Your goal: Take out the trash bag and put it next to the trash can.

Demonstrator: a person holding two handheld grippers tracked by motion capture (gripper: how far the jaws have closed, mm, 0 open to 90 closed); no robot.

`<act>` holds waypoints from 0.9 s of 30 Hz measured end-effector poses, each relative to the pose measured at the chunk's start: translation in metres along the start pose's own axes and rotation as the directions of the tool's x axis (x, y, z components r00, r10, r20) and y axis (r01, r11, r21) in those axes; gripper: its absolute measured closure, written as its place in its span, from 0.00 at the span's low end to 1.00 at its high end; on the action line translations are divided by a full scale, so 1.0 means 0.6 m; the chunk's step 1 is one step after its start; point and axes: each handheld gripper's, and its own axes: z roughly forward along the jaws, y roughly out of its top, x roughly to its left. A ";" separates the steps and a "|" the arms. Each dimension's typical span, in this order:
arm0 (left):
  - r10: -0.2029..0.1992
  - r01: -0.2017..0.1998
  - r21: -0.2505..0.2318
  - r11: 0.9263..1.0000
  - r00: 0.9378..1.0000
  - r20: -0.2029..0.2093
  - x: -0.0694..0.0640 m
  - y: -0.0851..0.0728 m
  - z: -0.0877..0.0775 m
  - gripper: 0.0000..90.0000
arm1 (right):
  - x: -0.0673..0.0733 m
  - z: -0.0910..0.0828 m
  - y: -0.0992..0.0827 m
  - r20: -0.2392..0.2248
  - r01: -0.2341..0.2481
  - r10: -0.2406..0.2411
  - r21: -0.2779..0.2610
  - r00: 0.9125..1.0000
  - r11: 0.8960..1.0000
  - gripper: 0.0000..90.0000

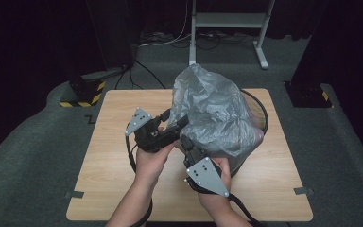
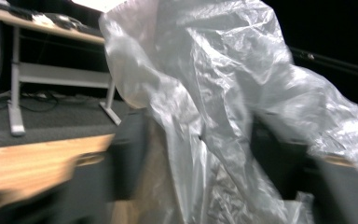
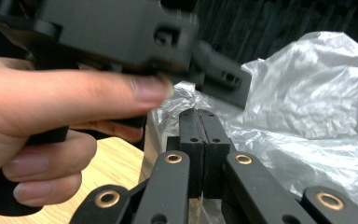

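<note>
Plastic film sits between our left gripper's (image 1: 182, 124) parted jaws, which look slack on the bag (image 1: 215, 111); our right gripper (image 3: 199, 135) is clamped flat at its near edge, whether on film we cannot tell. We judge the lining barely begun: the bag billows over the bin (image 1: 261, 109), its mouth not yet around the rim.

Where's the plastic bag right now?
In the high view the plastic bag billows over the black mesh bin on the table's right half, just ahead of both tools.
</note>
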 end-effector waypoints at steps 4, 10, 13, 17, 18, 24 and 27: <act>0.012 -0.012 0.007 1.000 1.000 -0.009 -0.003 0.003 0.002 0.75 | -0.002 -0.003 0.003 -0.021 -0.012 0.012 -0.002 1.000 1.000 0.96; 0.078 -0.077 0.024 0.997 0.996 -0.049 -0.014 0.004 0.006 0.94 | -0.019 -0.031 0.026 -0.076 -0.086 0.084 -0.022 0.994 0.996 0.80; 0.098 -0.098 0.011 0.995 0.993 -0.071 -0.020 0.006 0.005 0.95 | -0.038 -0.055 0.050 -0.096 -0.115 0.111 -0.041 0.989 0.992 0.72; 0.136 -0.138 -0.010 0.990 0.985 -0.102 -0.031 0.013 0.003 0.96 | -0.075 -0.070 0.070 -0.085 -0.160 0.157 -0.027 0.984 0.987 0.59; 0.140 -0.143 -0.015 0.990 0.985 -0.104 -0.033 0.016 0.002 0.96 | -0.086 -0.073 0.073 -0.069 -0.165 0.163 -0.019 0.984 0.986 0.56; 0.172 -0.180 -0.057 0.982 0.978 -0.120 -0.043 0.032 -0.004 0.97 | -0.163 -0.101 0.075 0.042 -0.175 0.175 -0.024 0.984 0.984 0.50; 0.176 -0.186 -0.078 0.979 0.977 -0.124 -0.046 0.039 -0.007 0.98 | -0.200 -0.112 0.067 0.094 -0.193 0.192 -0.002 0.977 0.981 0.46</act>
